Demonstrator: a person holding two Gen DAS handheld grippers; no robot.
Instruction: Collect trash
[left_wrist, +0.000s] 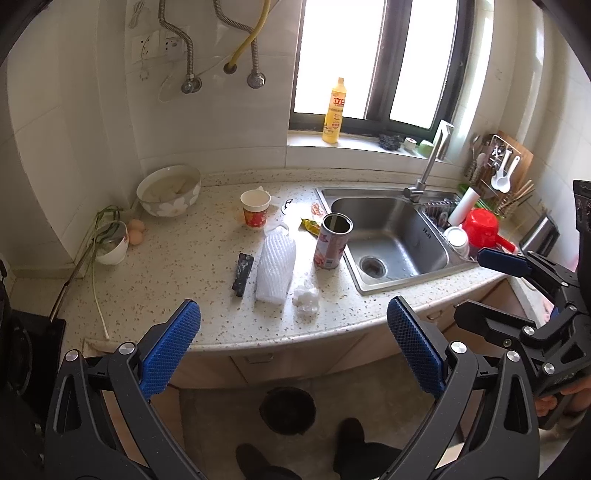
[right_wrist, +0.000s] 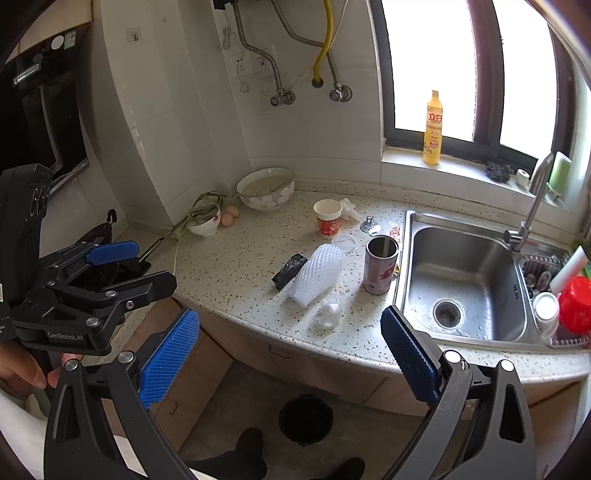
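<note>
Both grippers hovered in front of the speckled counter, short of its front edge; the left gripper had its blue fingers spread wide and empty, and the right gripper was likewise wide apart and holding nothing; the trash lay ahead of the fingers on the counter, none of it touched; a white foam net sleeve lay flat between a black wrapper on its left and an open pink can standing upright at the sink rim; a crumpled white wad sat nearest the counter edge, just in front of the sleeve; a paper cup stood farther back, with a yellow wrapper beside the can; a dark bin stood on the floor below, between the left gripper's fingers in the left wrist view.
</note>
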